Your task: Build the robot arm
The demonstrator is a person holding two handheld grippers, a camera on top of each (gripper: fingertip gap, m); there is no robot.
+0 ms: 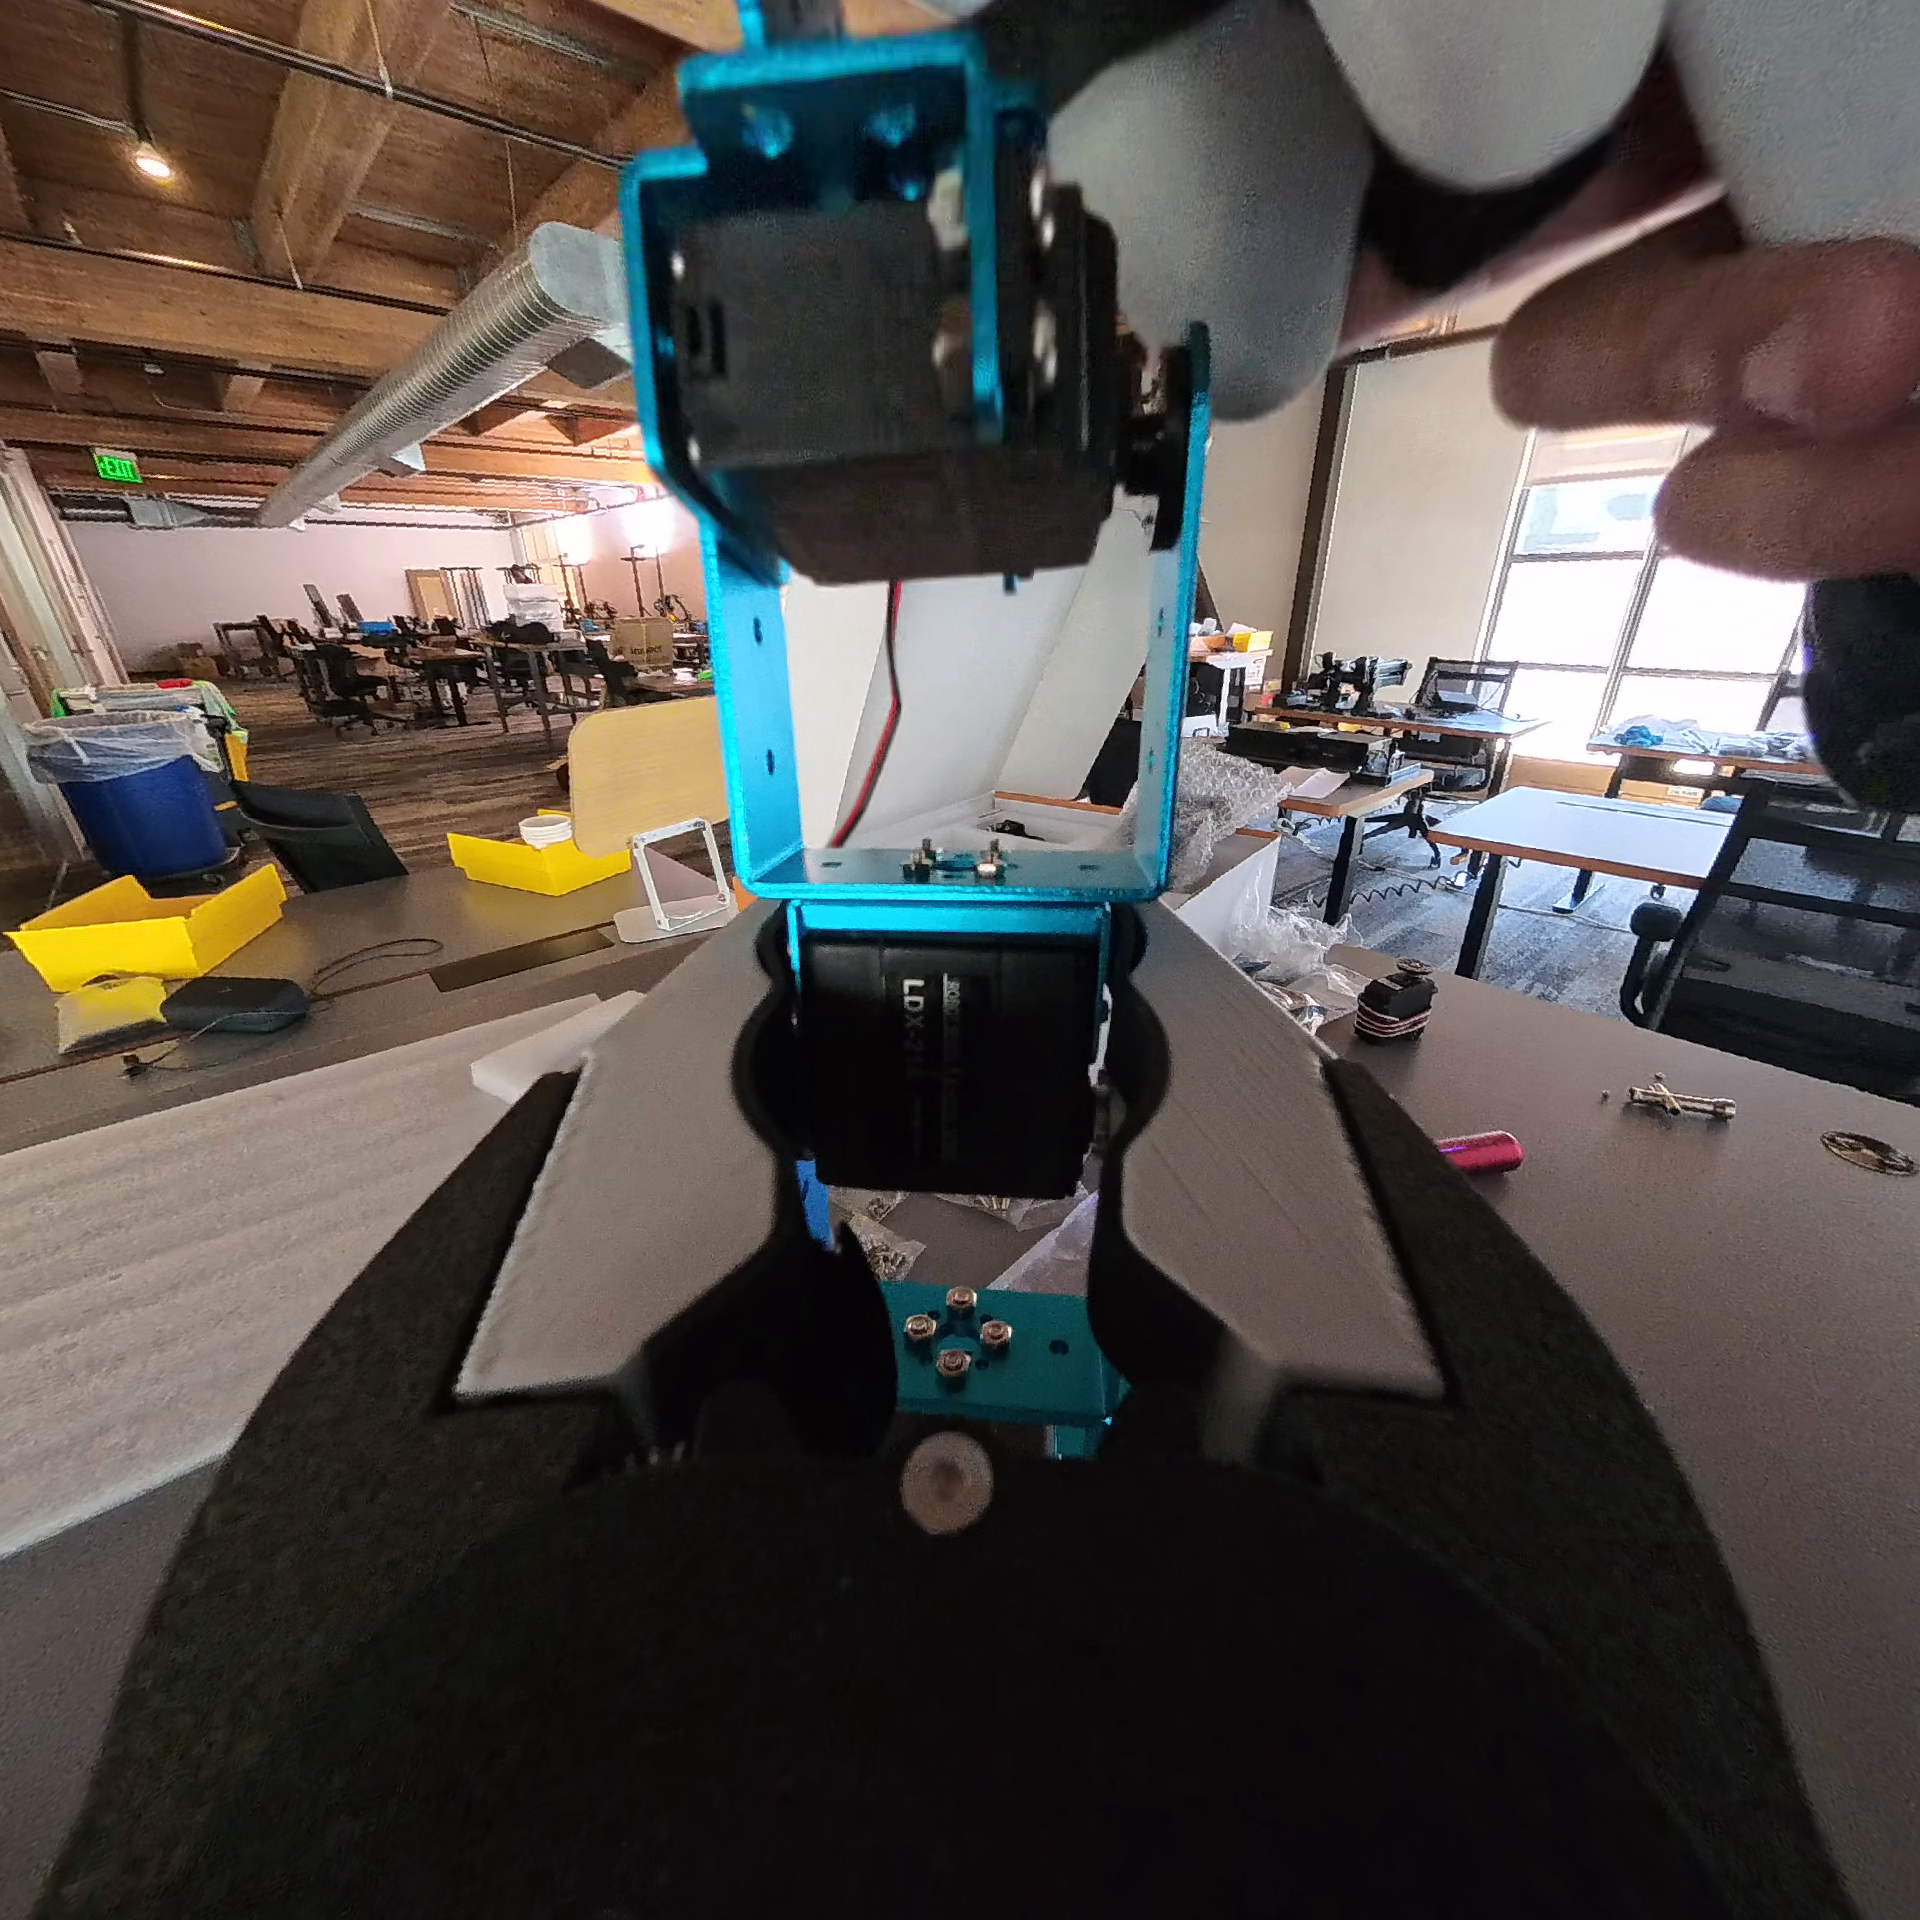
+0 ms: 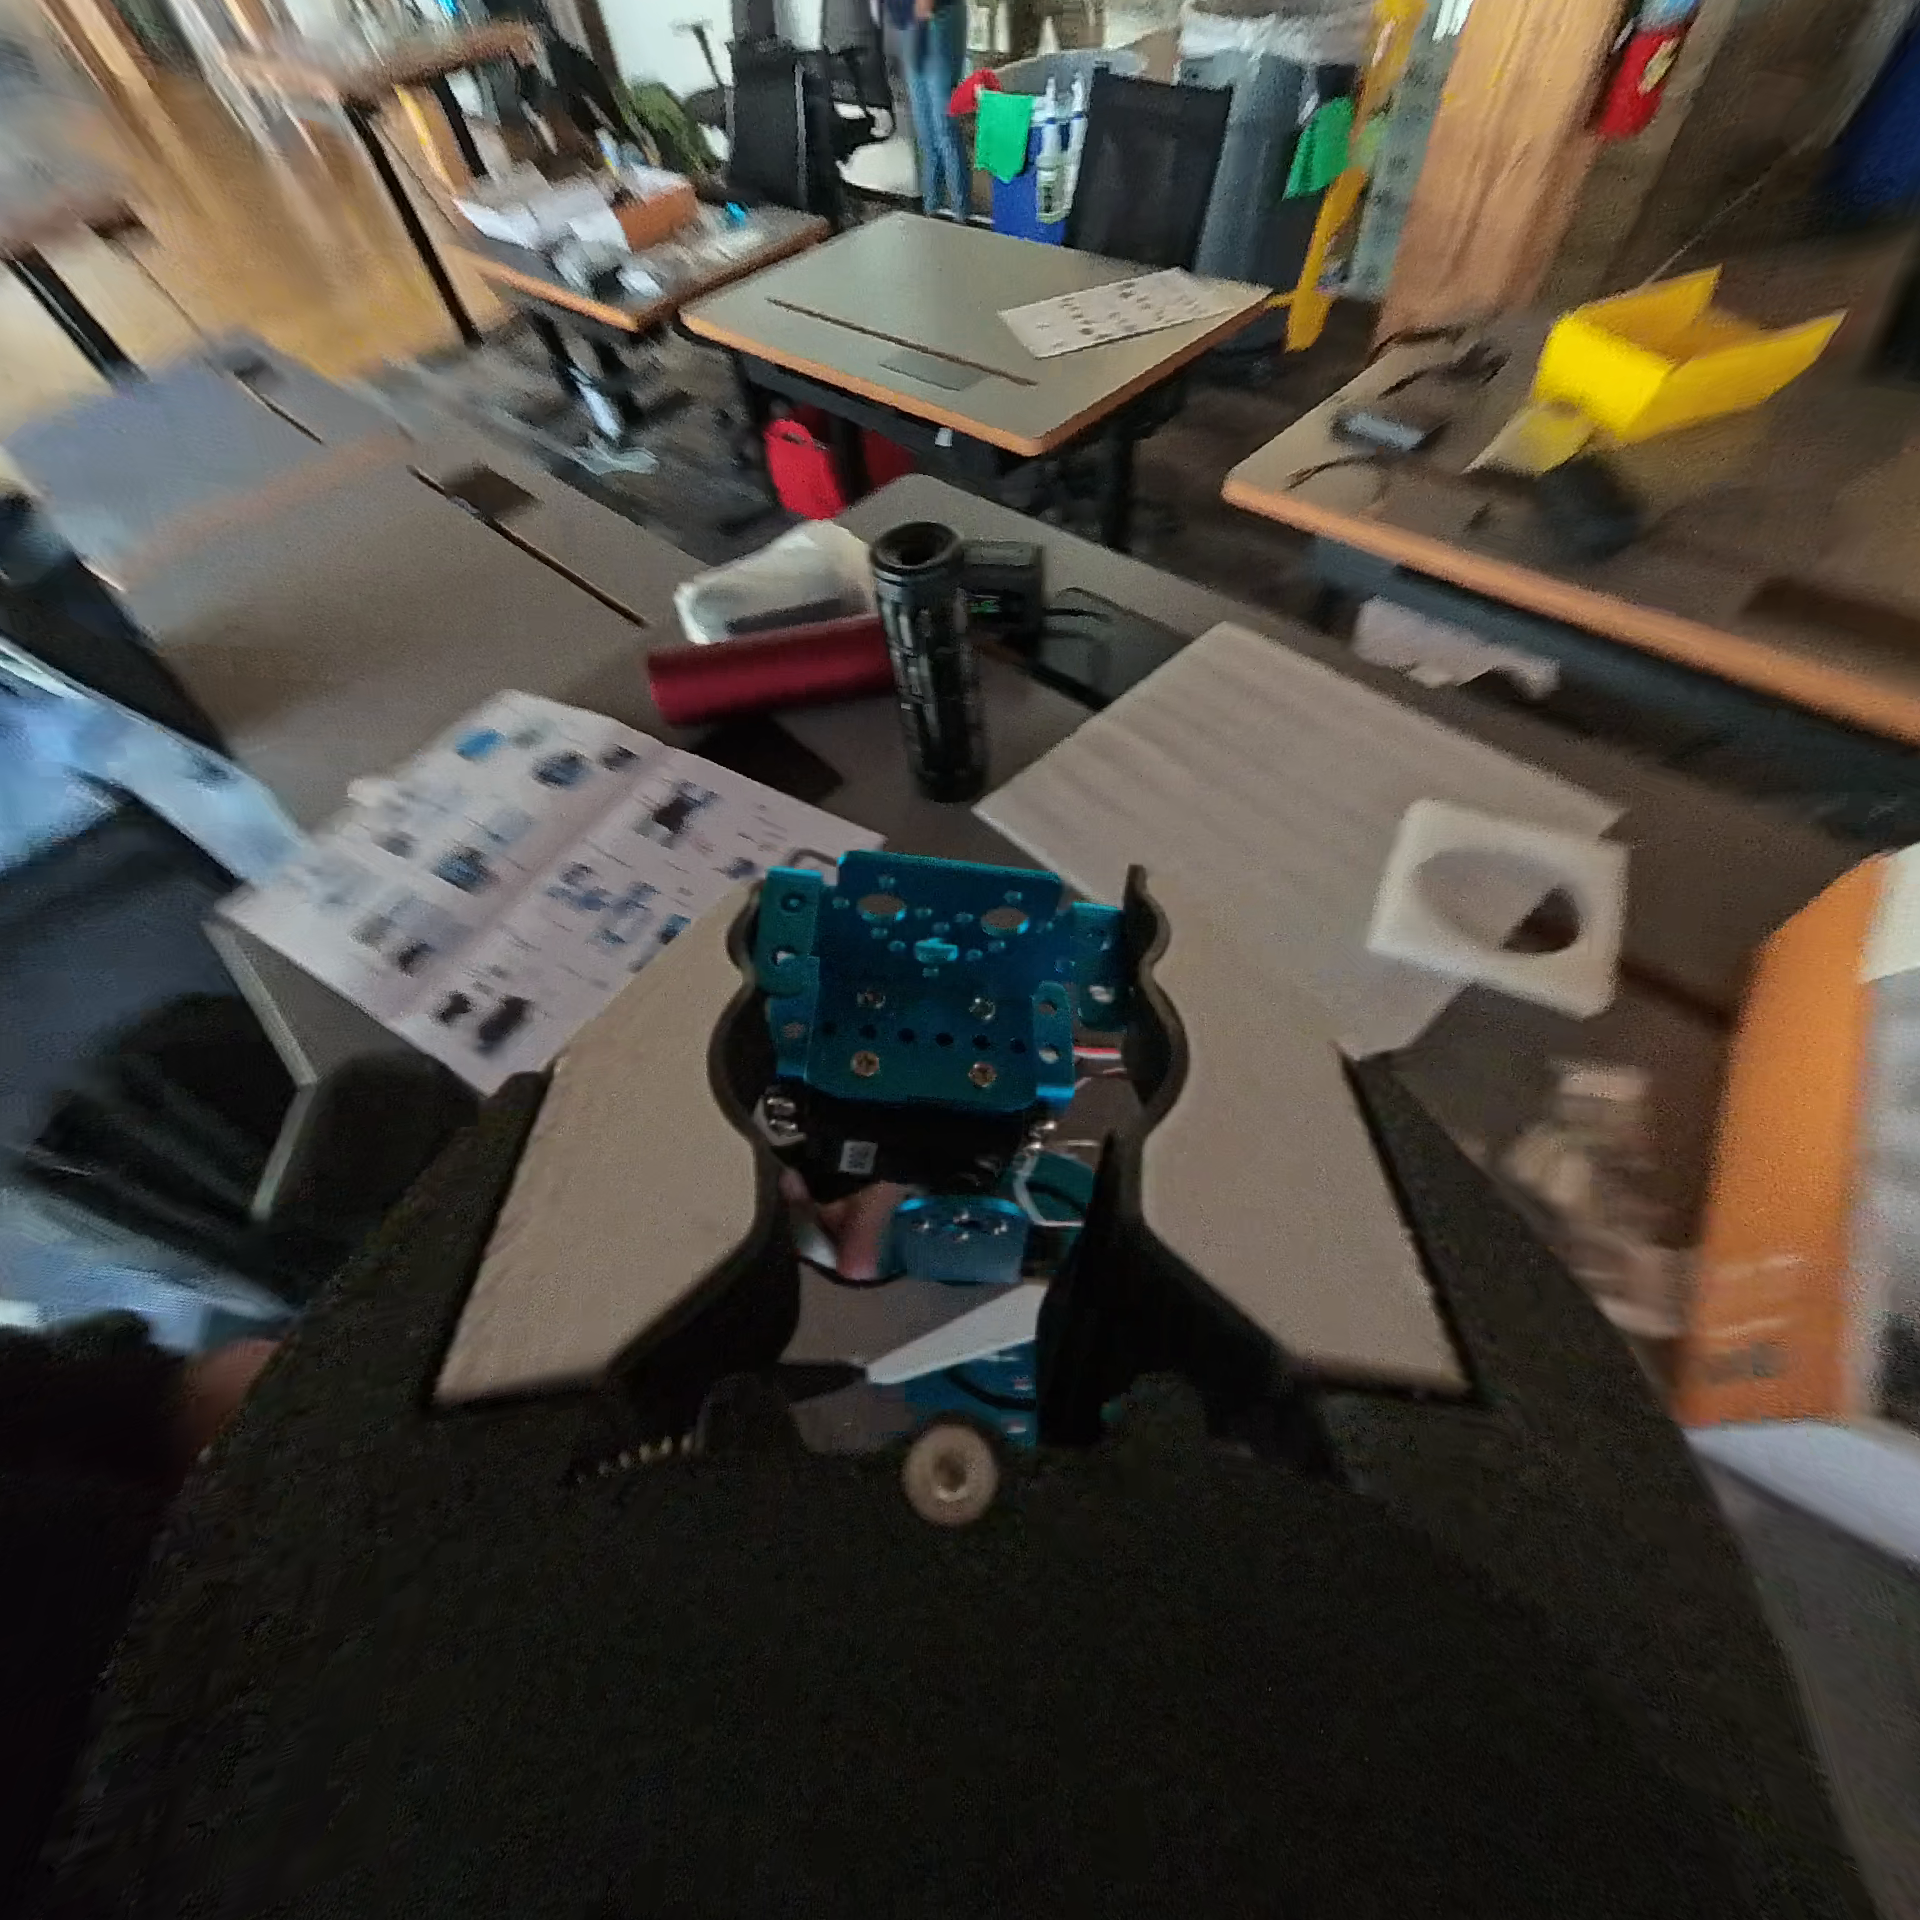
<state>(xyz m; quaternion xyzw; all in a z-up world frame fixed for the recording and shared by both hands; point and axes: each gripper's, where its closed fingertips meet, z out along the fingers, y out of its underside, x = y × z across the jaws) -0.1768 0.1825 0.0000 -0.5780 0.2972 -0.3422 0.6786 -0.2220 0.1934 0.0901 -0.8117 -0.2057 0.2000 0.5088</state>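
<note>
My left gripper [image 1: 951, 997] is shut on a black servo [image 1: 940, 1060] in a blue metal bracket chain. The chain rises to a blue U-bracket [image 1: 956, 727] and a second black servo [image 1: 883, 395] near the top. A red and black wire [image 1: 891, 675] hangs inside the U-bracket. A hand [image 1: 1725, 416] and the other gripper's grey finger [image 1: 1195, 208] are at the upper right. My right gripper [image 2: 940, 997] is shut on a blue perforated bracket assembly [image 2: 935, 977] with a black servo [image 2: 883, 1143] and a blue round horn [image 2: 961, 1236] under it.
A grey table [image 1: 1662, 1299] carries a loose servo [image 1: 1397, 1003], a small metal wrench [image 1: 1678, 1096], a magenta cylinder [image 1: 1481, 1151] and bags of screws [image 1: 894, 1242]. The right wrist view shows an open manual [image 2: 540, 883], a black can [image 2: 935, 665], a red tube [image 2: 769, 665], cardboard [image 2: 1278, 790], and a white foam block [image 2: 1496, 904]. About 10 centimetres separates my left fingertips from my right.
</note>
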